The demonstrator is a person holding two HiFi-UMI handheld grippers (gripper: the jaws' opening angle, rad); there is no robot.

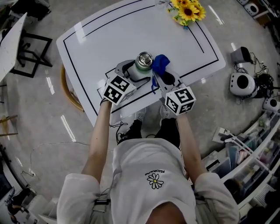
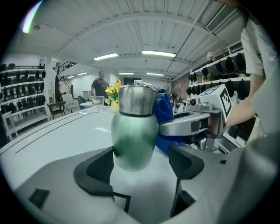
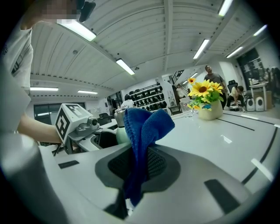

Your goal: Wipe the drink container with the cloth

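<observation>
the drink container [image 1: 143, 61], a green bottle with a steel cap, stands upright on the white table [image 1: 131, 30]. its long axis is vertical and the cap points straight up. it sits close to the table's near edge, just inside the black line drawn round the top.

the left gripper [image 2: 140, 164] reaches in from the near side with its fingers wide apart, and the bottle's rounded body [image 2: 134, 135] stands between them. the left finger looks to be against the bottle's side, while a clear gap shows between the bottle and the right finger.

the right gripper [image 3: 140, 164] has its fingers closed on a blue cloth [image 3: 144, 127]. the cloth stands up above the fingers in a fold and a tail hangs below them. in the head view the cloth [image 1: 160, 64] lies against the right side of the bottle near the cap. the two grippers sit side by side, close together.

beyond the bottle the table is bare as far as a bunch of sunflowers [image 1: 188, 9] at the far right corner. to the left there is open surface up to the drawn line. behind the grippers the table edge is near, right in front of the person.
</observation>
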